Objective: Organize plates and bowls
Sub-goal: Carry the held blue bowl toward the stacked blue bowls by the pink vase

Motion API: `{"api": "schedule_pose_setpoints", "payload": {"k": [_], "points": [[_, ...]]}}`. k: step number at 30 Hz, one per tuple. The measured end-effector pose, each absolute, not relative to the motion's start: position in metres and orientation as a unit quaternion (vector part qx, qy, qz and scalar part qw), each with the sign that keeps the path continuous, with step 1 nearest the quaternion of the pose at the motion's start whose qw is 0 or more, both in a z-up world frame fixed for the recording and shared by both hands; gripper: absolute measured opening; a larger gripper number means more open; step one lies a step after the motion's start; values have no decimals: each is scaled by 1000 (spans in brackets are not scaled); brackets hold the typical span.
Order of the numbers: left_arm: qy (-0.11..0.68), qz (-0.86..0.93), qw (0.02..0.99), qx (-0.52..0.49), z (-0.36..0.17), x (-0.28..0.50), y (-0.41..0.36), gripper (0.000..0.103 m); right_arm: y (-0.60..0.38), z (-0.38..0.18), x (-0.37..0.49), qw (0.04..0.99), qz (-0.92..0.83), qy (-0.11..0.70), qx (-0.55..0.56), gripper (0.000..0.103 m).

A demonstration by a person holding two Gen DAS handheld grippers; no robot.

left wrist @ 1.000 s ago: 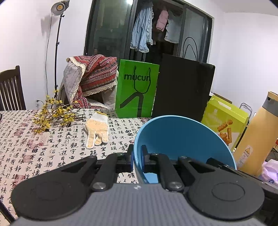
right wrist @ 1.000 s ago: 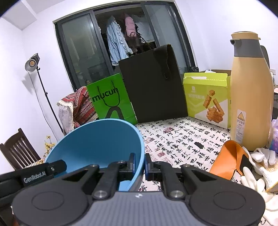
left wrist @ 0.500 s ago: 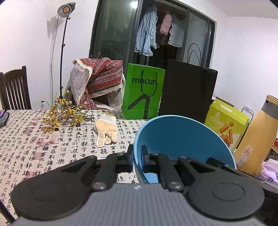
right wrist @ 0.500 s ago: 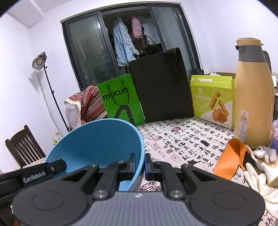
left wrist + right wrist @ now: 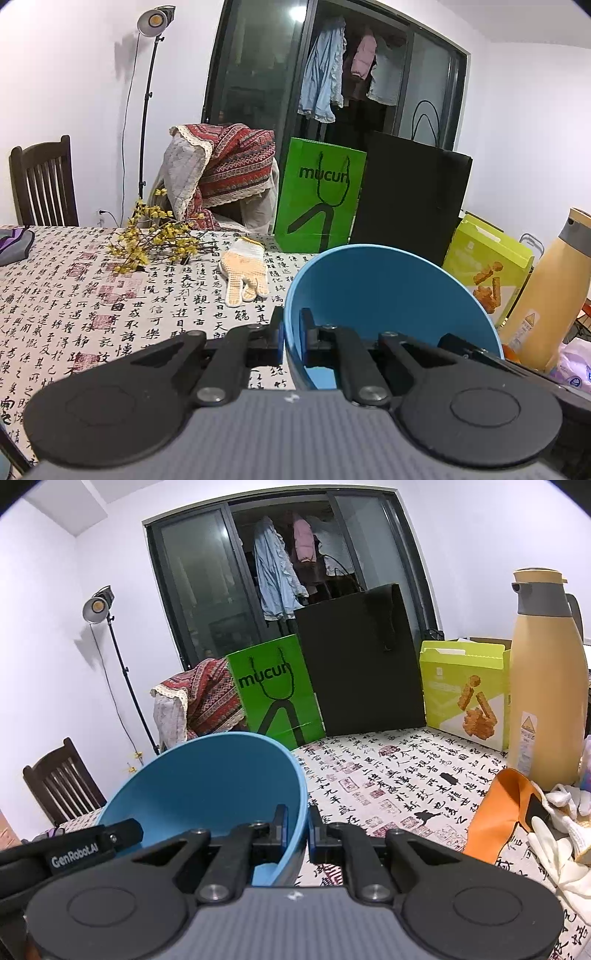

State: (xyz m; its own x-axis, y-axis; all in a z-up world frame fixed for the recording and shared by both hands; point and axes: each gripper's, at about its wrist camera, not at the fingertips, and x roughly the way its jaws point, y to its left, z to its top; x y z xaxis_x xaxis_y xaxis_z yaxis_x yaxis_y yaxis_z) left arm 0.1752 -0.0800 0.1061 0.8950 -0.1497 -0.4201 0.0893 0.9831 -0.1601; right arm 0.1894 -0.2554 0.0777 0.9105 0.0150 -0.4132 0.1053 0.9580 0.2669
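Observation:
A blue bowl [image 5: 388,295] is held in the air above the table, tilted, between both grippers. My left gripper [image 5: 291,330] is shut on the bowl's left rim, one finger outside and one inside. My right gripper [image 5: 297,829] is shut on the same blue bowl [image 5: 207,786] at its right rim. The other gripper's black body shows at the bowl's far side in each view. The bowl's underside is hidden.
The table wears a calligraphy-print cloth [image 5: 74,306]. On it lie a work glove [image 5: 245,273], yellow flower sprigs [image 5: 159,236], a green bag [image 5: 319,195], a black bag [image 5: 362,661], a lime snack box [image 5: 465,698], a tan flask [image 5: 546,679], an orange item [image 5: 498,812] and white gloves [image 5: 557,842].
Both grippers have risen with the bowl still clamped; the background objects sit lower and more of the table shows in both views.

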Motion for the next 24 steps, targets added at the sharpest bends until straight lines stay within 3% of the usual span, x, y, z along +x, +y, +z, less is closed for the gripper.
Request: {"api": "schedule_pose_setpoints", "payload": {"k": [24], "points": [[218, -31, 972, -85, 100, 162, -35, 8, -214, 72, 185, 968, 13, 215, 129, 10]]}}
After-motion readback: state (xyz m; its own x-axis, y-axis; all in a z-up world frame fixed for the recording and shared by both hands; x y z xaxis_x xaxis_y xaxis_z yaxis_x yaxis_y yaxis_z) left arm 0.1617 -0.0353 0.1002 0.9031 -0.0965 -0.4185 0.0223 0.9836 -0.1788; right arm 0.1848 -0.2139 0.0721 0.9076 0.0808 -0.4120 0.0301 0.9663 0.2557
